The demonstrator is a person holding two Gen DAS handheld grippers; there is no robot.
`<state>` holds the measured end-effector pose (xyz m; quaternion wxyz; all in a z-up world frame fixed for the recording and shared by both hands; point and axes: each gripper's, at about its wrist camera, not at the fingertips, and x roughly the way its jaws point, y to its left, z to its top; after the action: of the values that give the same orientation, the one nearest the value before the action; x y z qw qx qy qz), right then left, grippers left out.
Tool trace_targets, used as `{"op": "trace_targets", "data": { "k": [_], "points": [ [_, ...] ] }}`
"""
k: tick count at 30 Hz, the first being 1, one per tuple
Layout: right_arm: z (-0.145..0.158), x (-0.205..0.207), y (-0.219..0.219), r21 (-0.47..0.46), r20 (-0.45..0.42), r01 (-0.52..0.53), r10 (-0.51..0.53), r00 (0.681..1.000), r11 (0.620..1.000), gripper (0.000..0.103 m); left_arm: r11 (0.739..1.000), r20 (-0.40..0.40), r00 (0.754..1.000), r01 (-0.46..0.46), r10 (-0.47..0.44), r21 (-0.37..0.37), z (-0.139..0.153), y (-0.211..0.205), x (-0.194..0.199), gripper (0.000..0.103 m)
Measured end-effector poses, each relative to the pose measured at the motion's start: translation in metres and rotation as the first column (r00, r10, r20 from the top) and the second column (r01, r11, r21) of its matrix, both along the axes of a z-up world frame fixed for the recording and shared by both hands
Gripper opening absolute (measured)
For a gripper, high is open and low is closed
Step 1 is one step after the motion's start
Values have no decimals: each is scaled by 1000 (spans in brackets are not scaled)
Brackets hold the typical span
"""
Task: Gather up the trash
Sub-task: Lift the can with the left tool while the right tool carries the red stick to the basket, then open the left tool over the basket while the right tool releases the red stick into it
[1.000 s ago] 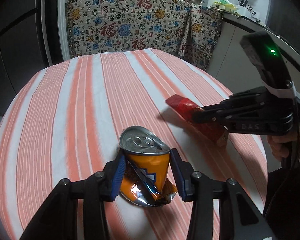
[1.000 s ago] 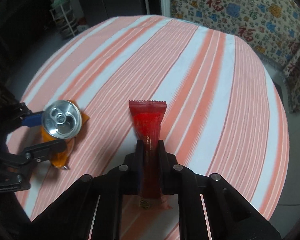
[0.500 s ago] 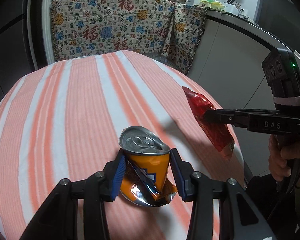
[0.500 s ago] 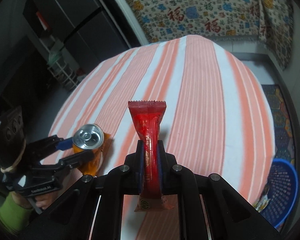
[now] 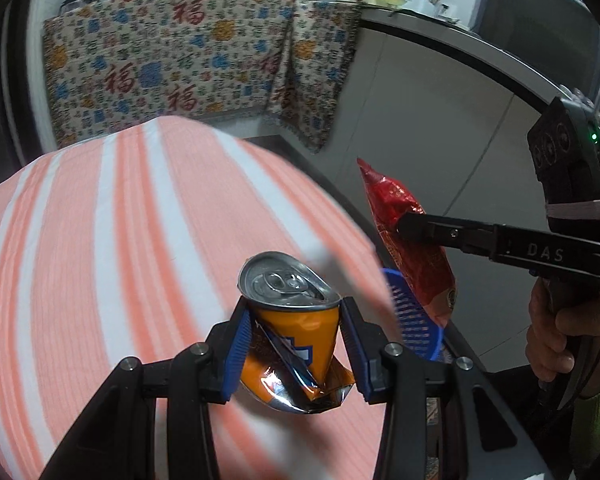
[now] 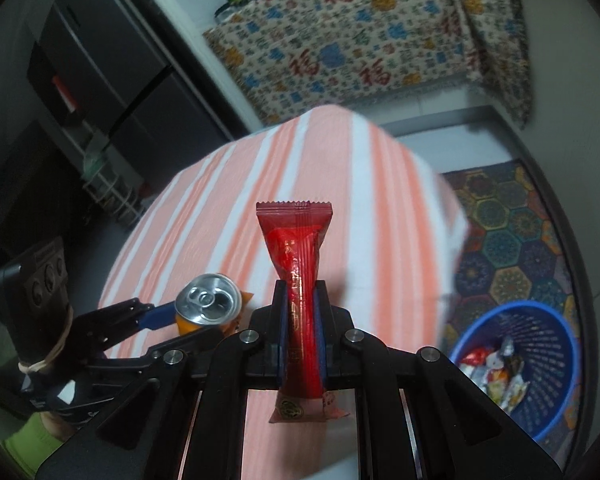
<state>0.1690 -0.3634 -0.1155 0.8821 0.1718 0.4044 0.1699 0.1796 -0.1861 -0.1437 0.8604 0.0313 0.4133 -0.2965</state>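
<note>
A crushed orange can [image 5: 296,332] is clamped between the blue pads of my left gripper [image 5: 296,344], lifted over the round striped table [image 5: 100,260]. In the right wrist view the same can [image 6: 208,304] shows at lower left in that gripper. My right gripper [image 6: 300,320] is shut on a long red wrapper [image 6: 298,264], which stands upright between its pads; in the left wrist view this wrapper [image 5: 412,240] hangs past the table's right edge. A blue basket [image 6: 540,360] on the floor to the right holds several wrappers.
A patterned cloth [image 5: 180,72] covers a counter beyond the table, with pots on top. Grey cabinets [image 5: 440,128] run along the right. A dark fridge [image 6: 112,76] and a wire rack stand to the left. A colourful hexagon mat [image 6: 512,232] lies under the basket.
Both grippers have swung right with their loads, from above the tabletop toward its right edge. The blue basket has come into view. The right gripper has rolled so the wrapper stands more upright.
</note>
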Motion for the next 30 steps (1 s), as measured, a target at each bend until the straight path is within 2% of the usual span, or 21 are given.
{"op": "trace_targets", "data": {
  "k": [5, 10, 15, 21, 24, 25, 27, 30],
  "points": [
    [-9, -13, -66, -72, -57, 128, -132, 990, 989, 10, 995, -18, 995, 98, -98, -20, -2, -67, -1, 44],
    [-42, -27, -124, -143, -137, 243, -262, 955, 960, 10, 984, -78, 981, 174, -176, -29, -24, -141, -1, 44],
    [-75, -35, -168, -124, -217, 321, -341, 915, 939, 10, 974, -136, 964, 228, -227, -11, -52, -201, 5, 44],
    [-96, -37, -198, -87, -273, 378, -387, 881, 922, 11, 965, -156, 955, 261, -254, 23, -81, -242, 13, 44],
    [-108, -37, -208, -72, -296, 412, -414, 861, 908, 17, 961, -183, 947, 274, -265, 27, -98, -258, 23, 51],
    [-112, -39, -212, -68, -301, 427, -427, 853, 902, 34, 961, -191, 944, 276, -268, 19, -102, -262, 26, 58],
    [-116, -43, -216, -74, -301, 457, -457, 837, 886, 64, 966, -186, 949, 260, -254, 6, -106, -263, 35, 60],
    [-113, -51, -224, -92, -292, 488, -492, 820, 868, 66, 973, -166, 960, 232, -227, 8, -102, -260, 34, 60]
  ]
}}
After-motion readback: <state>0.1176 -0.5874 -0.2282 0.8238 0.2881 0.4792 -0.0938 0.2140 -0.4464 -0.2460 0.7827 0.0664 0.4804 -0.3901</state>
